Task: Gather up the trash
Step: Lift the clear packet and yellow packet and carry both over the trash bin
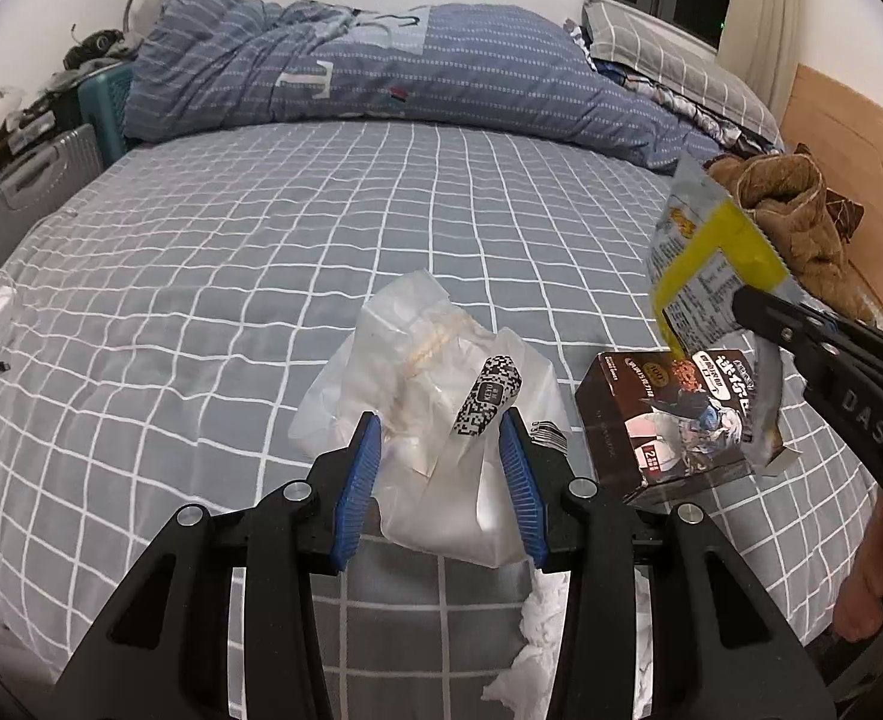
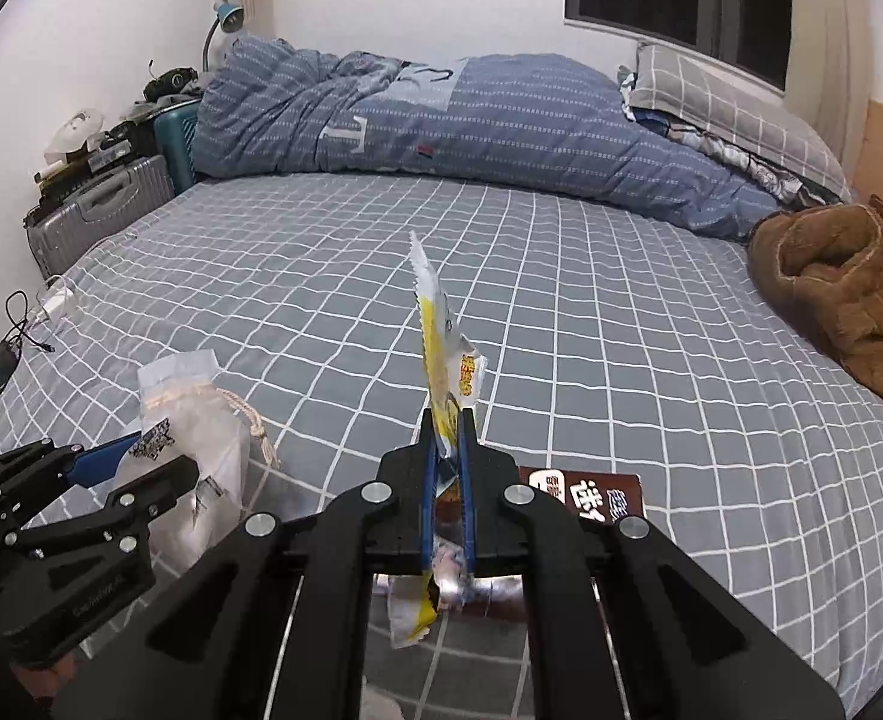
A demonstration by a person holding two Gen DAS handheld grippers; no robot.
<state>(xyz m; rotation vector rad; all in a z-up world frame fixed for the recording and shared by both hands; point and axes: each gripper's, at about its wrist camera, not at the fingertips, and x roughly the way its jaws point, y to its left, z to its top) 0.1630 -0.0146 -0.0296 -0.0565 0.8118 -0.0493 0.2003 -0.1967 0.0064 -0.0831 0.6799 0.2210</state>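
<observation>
A crumpled clear plastic bag (image 1: 417,360) with a black-and-white coded label and a drawstring pouch inside hangs between the blue pads of my left gripper (image 1: 441,417), which is shut on it above the bed. In the right wrist view this bag (image 2: 213,438) and the left gripper (image 2: 162,453) are at the lower left. My right gripper (image 2: 447,420) is shut on a yellow and silver snack wrapper (image 2: 441,348) that stands up from its fingers; the wrapper (image 1: 711,252) also hangs at the right of the left wrist view. A dark brown snack box (image 1: 669,420) lies on the sheet below it.
The bed has a grey checked sheet (image 2: 561,312); a blue quilt (image 2: 441,114) and a pillow (image 2: 729,102) lie along the far side. A brown garment (image 2: 837,300) sits at the right. White tissue (image 1: 537,648) lies under my left gripper. A suitcase (image 2: 93,210) and charger cables (image 2: 15,336) are at the left.
</observation>
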